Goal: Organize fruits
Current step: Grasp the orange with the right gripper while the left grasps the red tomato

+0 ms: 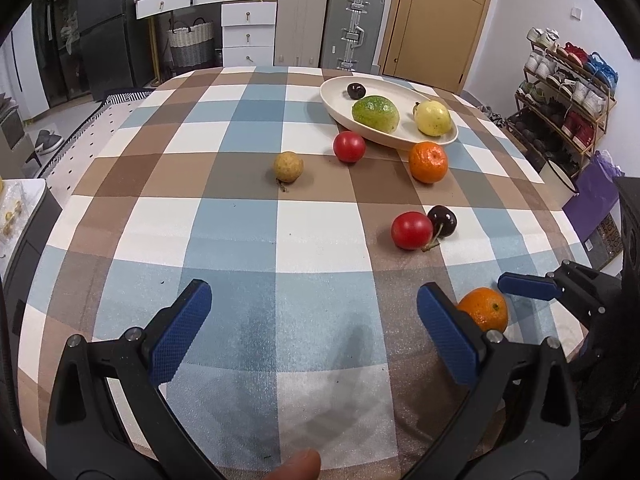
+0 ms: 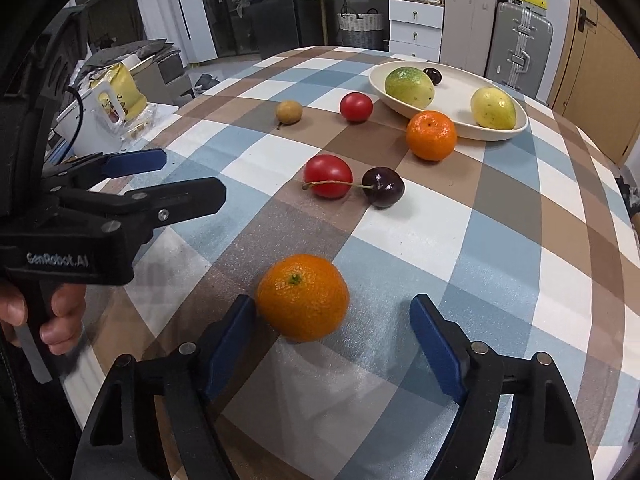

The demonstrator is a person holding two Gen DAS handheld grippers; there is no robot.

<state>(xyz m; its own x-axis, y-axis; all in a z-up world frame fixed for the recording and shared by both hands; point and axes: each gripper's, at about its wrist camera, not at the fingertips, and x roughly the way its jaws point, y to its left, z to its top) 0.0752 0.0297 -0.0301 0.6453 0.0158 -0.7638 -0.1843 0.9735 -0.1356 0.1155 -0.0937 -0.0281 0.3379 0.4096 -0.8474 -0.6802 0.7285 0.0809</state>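
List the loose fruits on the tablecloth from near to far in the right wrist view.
Near orange → dark cherry → near tomato → far orange → far tomato, brown fruit.

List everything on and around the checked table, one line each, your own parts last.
Oval dish: one, cream, far right of the table.
Fruits in dish: three; green, yellow, dark cherry.
Oranges: two; one beside the dish, one nearest, between the right jaws.
Red tomatoes: two; near the dish, mid-table.
Dark cherry: one, beside the mid-table tomato.
Tan fruit: one, left, alone.
Suitcases: two, beige and grey, behind the table.
Shoe rack: one, right.
Left hand-held gripper: open, empty.
Right hand-held gripper: open, one pad at the orange.
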